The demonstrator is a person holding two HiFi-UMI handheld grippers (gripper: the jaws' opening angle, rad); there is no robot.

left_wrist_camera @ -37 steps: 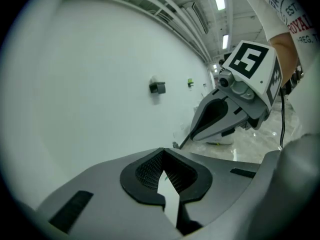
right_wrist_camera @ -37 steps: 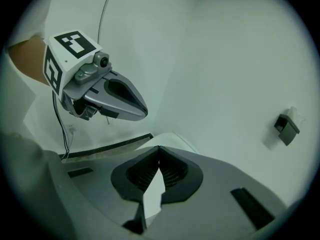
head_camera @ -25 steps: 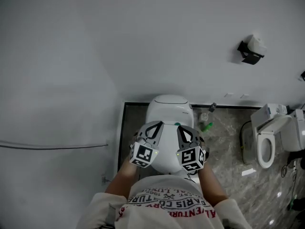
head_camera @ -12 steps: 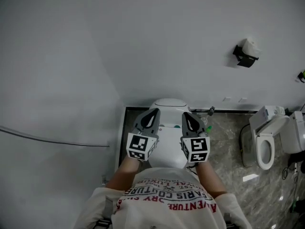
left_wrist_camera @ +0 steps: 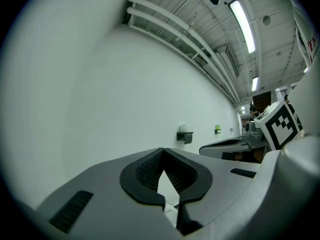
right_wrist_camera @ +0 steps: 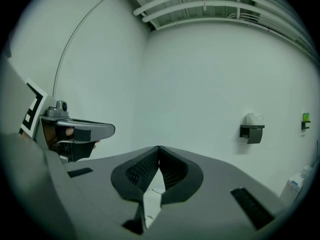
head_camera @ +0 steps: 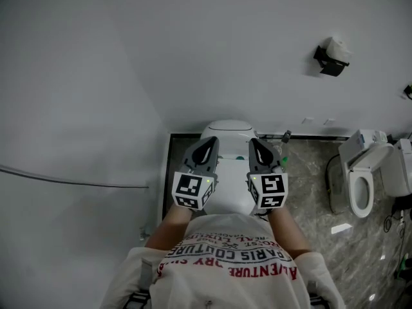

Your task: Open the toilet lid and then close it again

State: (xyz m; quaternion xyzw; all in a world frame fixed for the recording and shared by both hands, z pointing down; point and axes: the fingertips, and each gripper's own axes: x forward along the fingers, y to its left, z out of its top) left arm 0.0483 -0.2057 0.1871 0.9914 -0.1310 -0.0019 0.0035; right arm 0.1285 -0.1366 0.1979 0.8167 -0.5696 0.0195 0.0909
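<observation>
A white toilet (head_camera: 226,131) stands against the wall below me, its lid (head_camera: 226,195) lying down over the bowl. My left gripper (head_camera: 210,141) and right gripper (head_camera: 255,143) hover side by side above the lid, apart from it, and point toward the wall. Both are shut with nothing between the fingers. In the left gripper view the closed tips (left_wrist_camera: 163,150) face the bare wall, with the right gripper (left_wrist_camera: 227,145) beside them. In the right gripper view the closed tips (right_wrist_camera: 158,147) face the wall too, with the left gripper (right_wrist_camera: 82,131) at the left.
A paper holder (head_camera: 331,57) hangs on the wall to the right. A second toilet (head_camera: 362,188) with its lid raised stands at the far right. Small bottles (head_camera: 285,136) sit on the marble floor beside the tank. A wall with a thin cable (head_camera: 71,181) closes off the left.
Both grippers have risen from just over the lid toward my head and rolled more upright. The lid has stayed down.
</observation>
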